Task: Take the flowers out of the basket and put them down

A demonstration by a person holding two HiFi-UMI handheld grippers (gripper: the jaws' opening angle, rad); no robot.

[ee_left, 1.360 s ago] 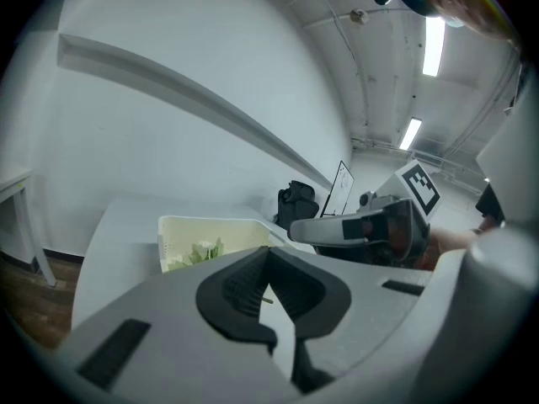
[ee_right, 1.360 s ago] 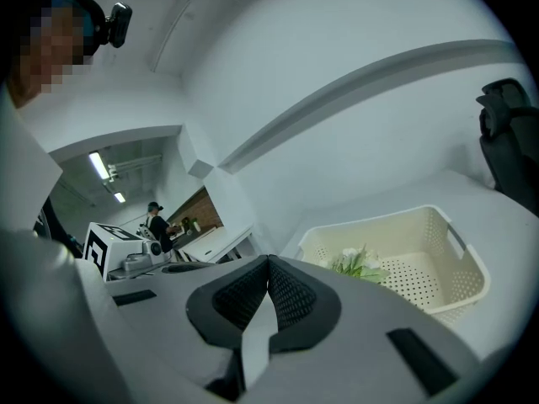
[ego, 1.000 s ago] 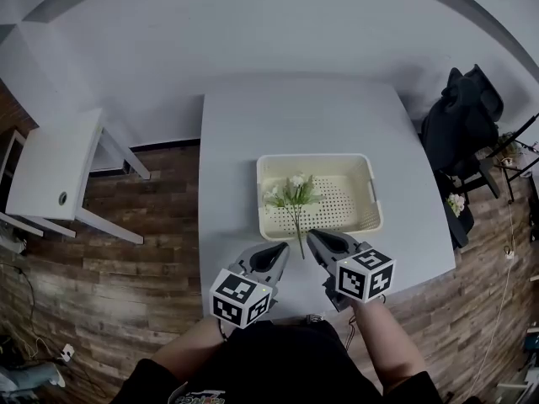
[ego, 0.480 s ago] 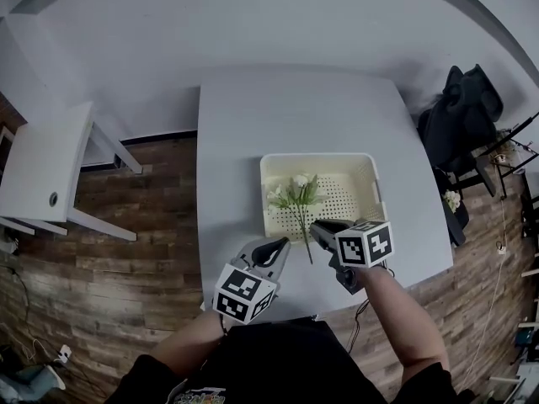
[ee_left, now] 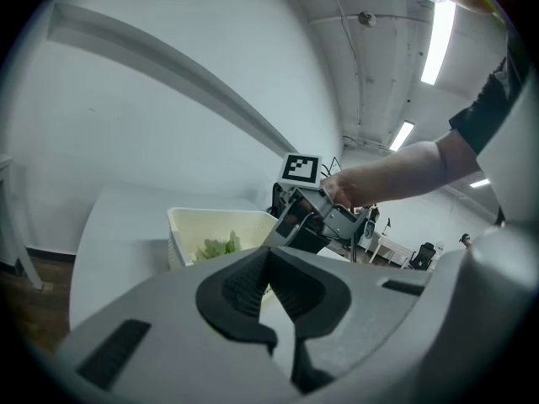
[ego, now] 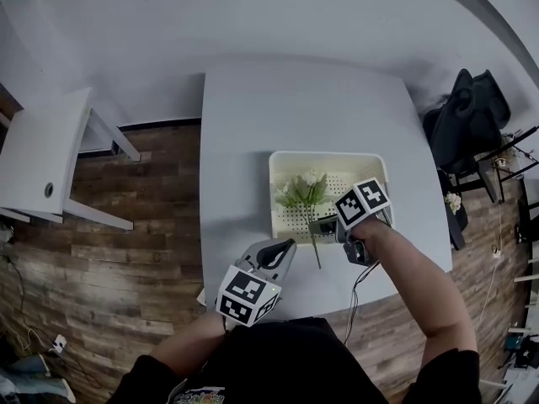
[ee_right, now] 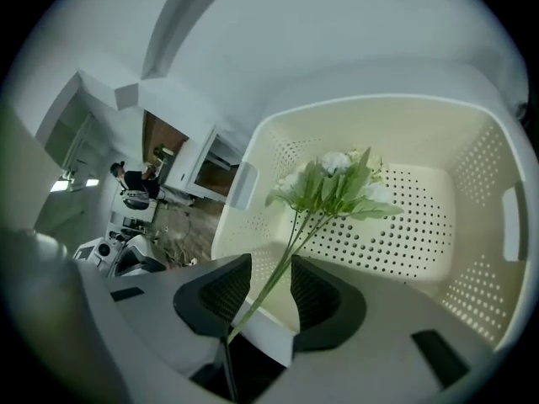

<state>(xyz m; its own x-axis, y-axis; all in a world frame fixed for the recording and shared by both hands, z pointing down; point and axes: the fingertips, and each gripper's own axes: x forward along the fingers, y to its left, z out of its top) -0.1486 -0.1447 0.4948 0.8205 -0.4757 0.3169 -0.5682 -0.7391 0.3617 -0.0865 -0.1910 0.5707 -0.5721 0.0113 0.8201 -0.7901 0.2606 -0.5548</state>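
Observation:
A cream perforated basket (ego: 371,165) stands on the white table (ego: 278,116). A bunch of white flowers with green leaves (ego: 305,192) lies in it, its stem running out over the near rim. My right gripper (ego: 324,224) is at that rim, turned leftward. In the right gripper view its jaws (ee_right: 268,289) are opening, and the thin stem (ee_right: 282,263) passes between the pads without being pressed; the blooms (ee_right: 337,179) rest on the basket (ee_right: 472,167) floor. My left gripper (ego: 282,249) hovers over the table's near part, shut and empty (ee_left: 269,255), left of the stem's end.
A white side table (ego: 42,162) stands on the wooden floor at the left. A dark chair draped with clothing (ego: 467,116) is at the right, close to the table's edge. Bare tabletop lies left of and behind the basket.
My right gripper moved forward from the table's near edge to the basket's front rim, turned leftward, and its jaws parted around the stem. The left gripper stayed about where it was.

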